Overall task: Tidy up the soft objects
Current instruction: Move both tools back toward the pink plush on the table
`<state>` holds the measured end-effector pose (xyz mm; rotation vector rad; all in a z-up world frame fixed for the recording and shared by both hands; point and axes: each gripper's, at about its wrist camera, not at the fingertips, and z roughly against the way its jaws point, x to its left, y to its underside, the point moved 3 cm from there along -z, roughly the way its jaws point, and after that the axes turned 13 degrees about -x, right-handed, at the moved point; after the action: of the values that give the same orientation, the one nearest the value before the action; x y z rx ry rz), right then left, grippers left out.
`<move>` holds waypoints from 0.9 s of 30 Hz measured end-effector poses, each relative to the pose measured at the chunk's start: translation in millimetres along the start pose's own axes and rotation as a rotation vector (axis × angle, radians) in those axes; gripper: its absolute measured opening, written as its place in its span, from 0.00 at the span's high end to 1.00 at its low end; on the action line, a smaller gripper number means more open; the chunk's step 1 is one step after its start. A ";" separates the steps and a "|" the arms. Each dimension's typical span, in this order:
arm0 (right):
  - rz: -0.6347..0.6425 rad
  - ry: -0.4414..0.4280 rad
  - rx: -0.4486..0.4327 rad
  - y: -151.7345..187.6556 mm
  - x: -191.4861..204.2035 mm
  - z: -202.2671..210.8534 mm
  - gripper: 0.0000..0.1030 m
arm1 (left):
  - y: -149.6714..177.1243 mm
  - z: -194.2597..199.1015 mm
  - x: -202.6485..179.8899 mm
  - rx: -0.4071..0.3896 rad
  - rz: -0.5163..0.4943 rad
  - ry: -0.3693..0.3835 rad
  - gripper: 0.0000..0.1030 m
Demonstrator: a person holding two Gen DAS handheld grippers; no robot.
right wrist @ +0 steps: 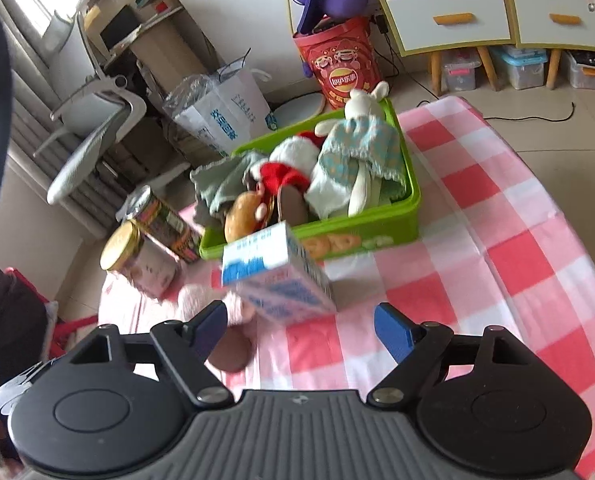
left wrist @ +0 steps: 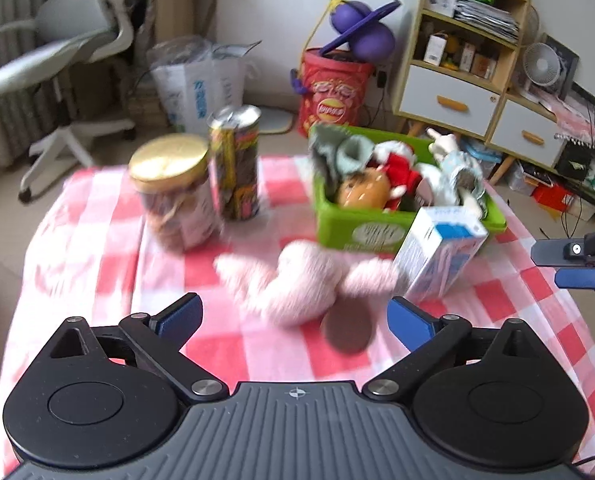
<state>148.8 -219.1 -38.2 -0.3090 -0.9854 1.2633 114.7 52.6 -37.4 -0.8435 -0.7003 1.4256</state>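
A pink plush toy (left wrist: 297, 284) with a brown foot lies on the red-checked tablecloth (left wrist: 97, 264), just ahead of my open, empty left gripper (left wrist: 295, 320). Part of it shows in the right wrist view (right wrist: 233, 308) by the left finger. A green basket (left wrist: 337, 232) behind it holds several soft toys, among them a red-and-white doll (left wrist: 397, 168) and a white rabbit in a teal dress (right wrist: 357, 148). My right gripper (right wrist: 301, 324) is open and empty, just short of a blue-and-white carton (right wrist: 277, 276). It also shows at the right edge of the left wrist view (left wrist: 573, 264).
A gold-lidded glass jar (left wrist: 173, 192) and a tall printed can (left wrist: 237, 160) stand at the table's back left. The carton (left wrist: 441, 248) stands against the basket's front corner. Beyond the table are an office chair (left wrist: 65, 52), a red snack bucket (left wrist: 333, 88) and a shelf cabinet (left wrist: 457, 60).
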 end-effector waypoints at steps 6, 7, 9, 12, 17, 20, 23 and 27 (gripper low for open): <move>0.084 0.036 0.011 37.9 19.5 -4.3 0.43 | 12.2 2.4 20.9 0.001 0.022 -0.041 0.06; 0.101 0.044 0.016 44.0 24.1 -6.2 0.43 | 13.4 3.9 23.7 -0.003 0.030 -0.040 0.06; 0.141 0.046 0.028 55.0 35.8 -10.5 0.43 | 15.5 4.6 28.8 -0.002 0.041 -0.034 0.06; 0.206 0.033 0.022 69.6 53.6 -15.9 0.43 | 19.4 5.0 36.0 -0.001 0.037 -0.032 0.06; 0.306 0.026 0.018 90.7 69.8 -27.6 0.42 | 25.5 -0.3 49.0 0.003 0.026 -0.035 0.05; 0.342 0.025 0.019 99.8 73.7 -35.8 0.42 | 29.3 -6.5 59.1 0.015 0.044 -0.033 0.05; 0.365 0.025 0.020 105.6 76.6 -42.3 0.42 | 31.6 -12.5 65.7 0.020 0.045 -0.032 0.05; 0.405 0.007 0.018 116.0 83.2 -49.3 0.41 | 33.4 -18.8 68.0 0.012 0.023 -0.012 0.05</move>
<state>108.8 -91.7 -108.8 -0.5170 -0.9326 1.6351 115.1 117.5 -80.8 -0.8375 -0.6924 1.4552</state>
